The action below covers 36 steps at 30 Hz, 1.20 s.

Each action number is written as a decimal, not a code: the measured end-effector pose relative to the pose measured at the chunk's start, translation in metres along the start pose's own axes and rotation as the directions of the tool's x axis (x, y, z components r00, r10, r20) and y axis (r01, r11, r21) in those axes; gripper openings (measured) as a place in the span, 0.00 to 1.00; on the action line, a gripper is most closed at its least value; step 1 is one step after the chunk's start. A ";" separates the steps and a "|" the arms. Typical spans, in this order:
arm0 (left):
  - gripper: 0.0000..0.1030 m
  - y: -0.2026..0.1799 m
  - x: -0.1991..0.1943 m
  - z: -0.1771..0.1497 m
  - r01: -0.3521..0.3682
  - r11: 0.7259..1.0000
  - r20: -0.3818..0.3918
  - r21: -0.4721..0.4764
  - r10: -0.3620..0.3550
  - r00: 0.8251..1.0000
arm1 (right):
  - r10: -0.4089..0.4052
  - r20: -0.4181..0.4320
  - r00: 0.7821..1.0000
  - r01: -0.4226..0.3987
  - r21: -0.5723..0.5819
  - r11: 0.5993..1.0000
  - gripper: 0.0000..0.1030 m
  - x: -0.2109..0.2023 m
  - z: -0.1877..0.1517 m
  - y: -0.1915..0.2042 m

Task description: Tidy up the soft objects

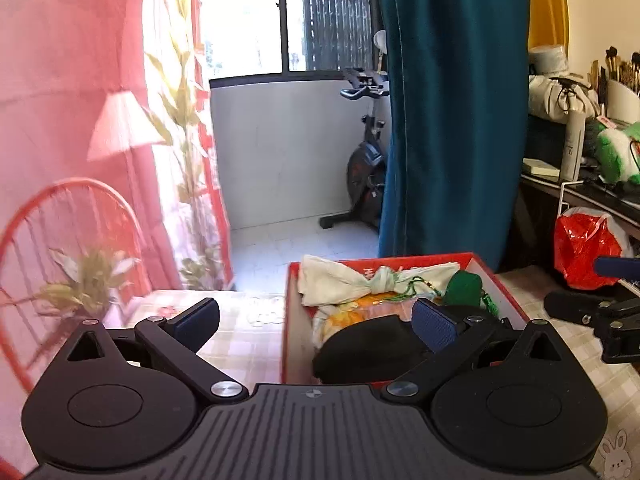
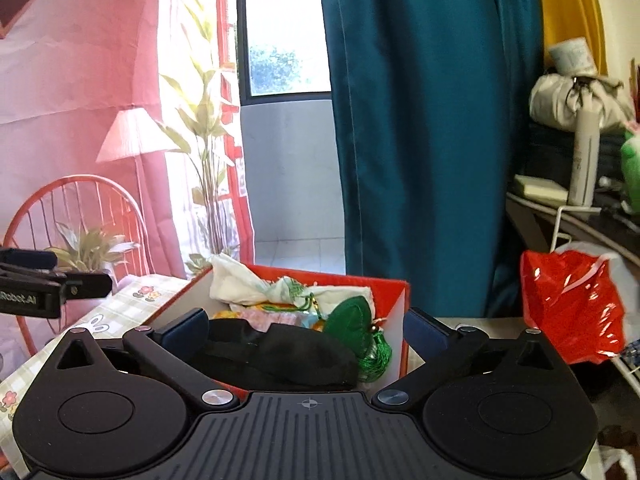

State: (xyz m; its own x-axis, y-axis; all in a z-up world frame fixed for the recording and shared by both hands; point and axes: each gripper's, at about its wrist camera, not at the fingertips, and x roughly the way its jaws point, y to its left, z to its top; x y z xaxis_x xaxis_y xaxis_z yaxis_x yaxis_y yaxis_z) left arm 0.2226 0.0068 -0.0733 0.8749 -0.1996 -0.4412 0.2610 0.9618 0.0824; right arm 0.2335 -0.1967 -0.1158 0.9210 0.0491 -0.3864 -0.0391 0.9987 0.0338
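Left wrist view: teal curtain [image 1: 448,112] fills the upper right, pink printed curtain [image 1: 72,92] the left, with a window [image 1: 280,16] between them and an exercise bike [image 1: 366,148] on the balcony behind. Below these, the table with its checked cloth [image 1: 236,336] carries a red box [image 1: 502,292], open at the top, standing right of centre. My left tongs [image 1: 318,326] hang above the table edge with both jaws spread wide and nothing between the pads; one finger is over the cloth, the other over the box's near end.

Contents of the box, large to small:
- black soft item [image 1: 360,346] at the near end, lying flat inside
- pale cloth bundle [image 1: 352,280], knotted in the middle, at the far end
- orange and yellow item [image 1: 352,314] between those two, partly covered
- green pouch [image 1: 464,290] toward the right wall, with a green tassel [image 1: 490,306] beside it

Right wrist view: same box [image 2: 390,292] seen from its other side. My right tongs [image 2: 306,332] are likewise released, jaws wide, gripping nothing; the black soft item [image 2: 280,354] lies in the box below the gap between them, apart from both pads. Green pouch [image 2: 352,316] leans against the right inner wall. Red plastic bag [image 2: 572,304] hangs at the right, off the table. My left tongs [image 2: 60,284] show at the left edge, over the cloth.
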 end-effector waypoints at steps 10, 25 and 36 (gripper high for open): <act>1.00 0.009 -0.079 0.020 -0.043 0.997 0.071 -0.063 0.048 0.996 | -0.006 0.026 1.000 0.005 0.044 0.999 1.00 -0.070 0.034 0.022; 1.00 0.000 -0.174 0.025 -0.062 0.996 0.150 -0.065 0.071 0.986 | -0.056 0.112 0.992 0.054 0.022 0.998 1.00 -0.165 0.060 0.051; 1.00 0.003 -0.173 0.025 -0.080 0.994 0.132 -0.070 0.089 0.987 | -0.046 0.106 0.993 0.046 0.008 0.999 1.00 -0.181 0.061 0.057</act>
State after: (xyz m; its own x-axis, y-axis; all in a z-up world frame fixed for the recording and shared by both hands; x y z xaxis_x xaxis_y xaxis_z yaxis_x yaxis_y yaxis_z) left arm 0.0819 0.0394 0.0255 0.9408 -0.1365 -0.3103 0.1609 0.9855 0.0544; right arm 0.0882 -0.1500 0.0122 0.9576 0.0009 -0.2882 0.0063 0.9997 0.0239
